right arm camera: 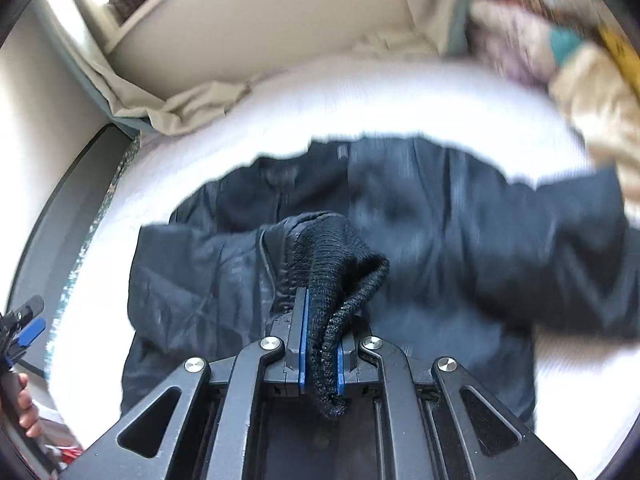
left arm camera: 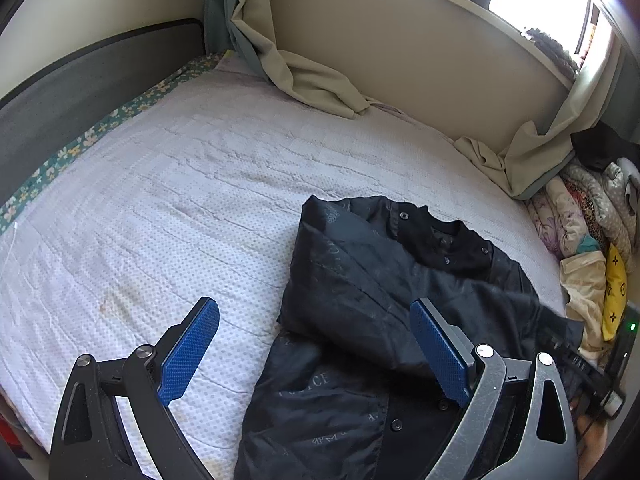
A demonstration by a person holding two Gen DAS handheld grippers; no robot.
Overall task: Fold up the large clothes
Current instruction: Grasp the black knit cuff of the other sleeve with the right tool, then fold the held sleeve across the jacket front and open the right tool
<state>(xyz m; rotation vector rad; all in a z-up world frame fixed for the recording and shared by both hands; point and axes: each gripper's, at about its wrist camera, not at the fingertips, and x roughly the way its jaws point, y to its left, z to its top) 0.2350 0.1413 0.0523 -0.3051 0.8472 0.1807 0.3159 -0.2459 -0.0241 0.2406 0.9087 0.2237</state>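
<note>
A black jacket [left arm camera: 360, 300] with snap buttons and faint printed lettering lies on the white bed [left arm camera: 160, 200], its left side folded over the front. My left gripper [left arm camera: 316, 320] is open and empty, hovering above the jacket's lower left edge. In the right wrist view the jacket [right arm camera: 440, 232] is blurred by motion. My right gripper [right arm camera: 320, 312] is shut on the jacket's black knitted cuff [right arm camera: 340, 264] and holds that sleeve up over the body of the jacket. The left gripper [right arm camera: 24, 324] shows at the left edge of that view.
Beige curtains [left arm camera: 320, 84] hang down onto the bed along the far wall. A pile of folded bedding and clothes [left arm camera: 584, 232] sits at the bed's right end. A dark headboard [left arm camera: 80, 92] with a floral sheet edge runs along the left.
</note>
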